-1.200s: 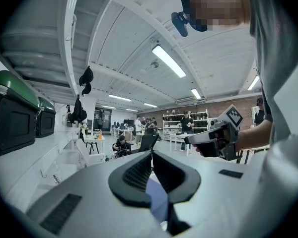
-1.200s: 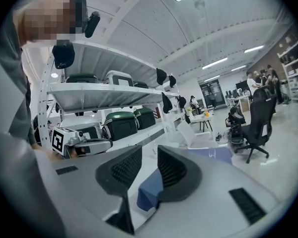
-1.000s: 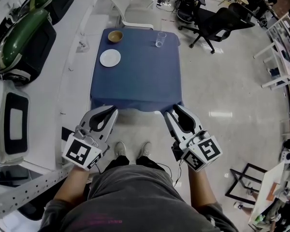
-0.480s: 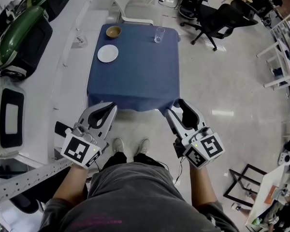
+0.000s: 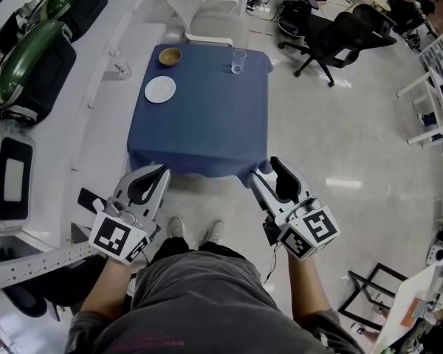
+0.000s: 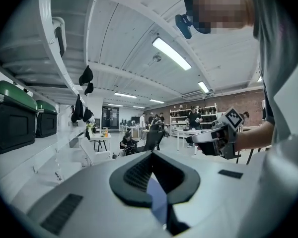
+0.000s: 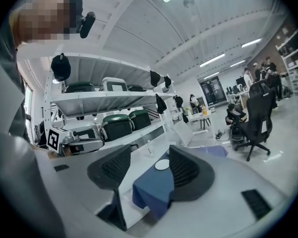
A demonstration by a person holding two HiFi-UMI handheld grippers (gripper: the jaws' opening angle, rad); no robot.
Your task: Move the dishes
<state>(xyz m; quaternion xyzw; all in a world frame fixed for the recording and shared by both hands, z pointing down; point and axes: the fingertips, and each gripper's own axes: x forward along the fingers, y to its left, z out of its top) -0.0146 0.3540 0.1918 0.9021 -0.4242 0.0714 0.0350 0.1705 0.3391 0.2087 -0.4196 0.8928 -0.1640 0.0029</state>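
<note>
Table (image 5: 199,124) under blue cloth lies ahead of both grippers, its near edge just beyond their tips. On left gripper (image 5: 161,171) the jaws are together, nothing held. On right gripper (image 5: 269,167) the jaws stand apart and have just been opening; nothing between them. Dishes untouched, all well ahead at the far end: plate (image 5: 160,89) straight ahead of left gripper, bowl (image 5: 170,56) just beyond the plate, glass (image 5: 238,60) ahead and slightly left of right gripper. Step judged: approach. To do it well: open the left jaws before arriving; come in low so one jaw slips under the plate's rim; take the glass upright, gently; avoid dragging the cloth.
</note>
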